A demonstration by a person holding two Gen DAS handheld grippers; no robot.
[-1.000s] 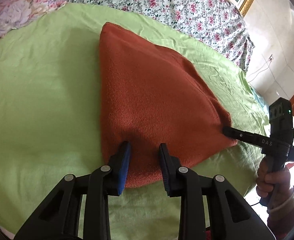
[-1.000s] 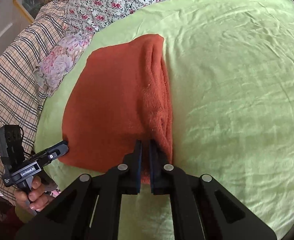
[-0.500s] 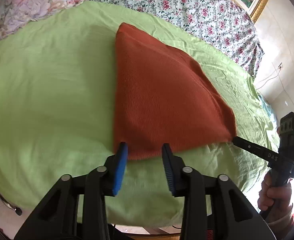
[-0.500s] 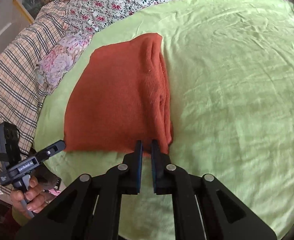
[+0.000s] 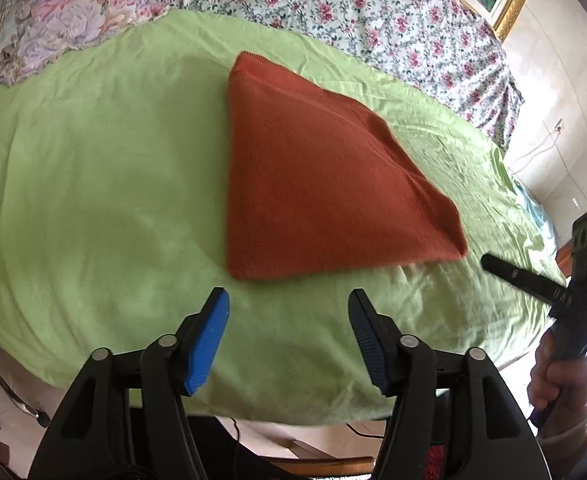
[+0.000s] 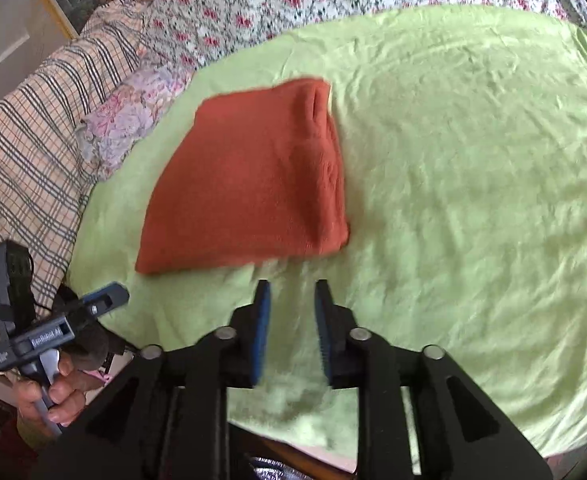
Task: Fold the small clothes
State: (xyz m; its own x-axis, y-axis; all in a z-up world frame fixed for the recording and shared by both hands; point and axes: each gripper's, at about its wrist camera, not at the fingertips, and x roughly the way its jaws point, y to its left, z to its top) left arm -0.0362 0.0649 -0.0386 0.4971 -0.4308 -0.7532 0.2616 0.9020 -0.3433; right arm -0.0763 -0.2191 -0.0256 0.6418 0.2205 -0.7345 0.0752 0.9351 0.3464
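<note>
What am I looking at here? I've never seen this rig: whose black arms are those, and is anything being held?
No robot: a person holds a hand-held tool in each hand, each carrying a camera that looks along its two fingers. In the left-wrist picture, the left tool stands wide open and empty; the right tool shows at the edge, in a hand. In the right-wrist picture, the right tool is open and empty too. Both tools' jaws have just been opening. A folded orange garment lies on the green sheet, untouched.

Both wrist views look steeply down, sharing the orange garment (image 5: 317,184) from opposite sides.
</note>
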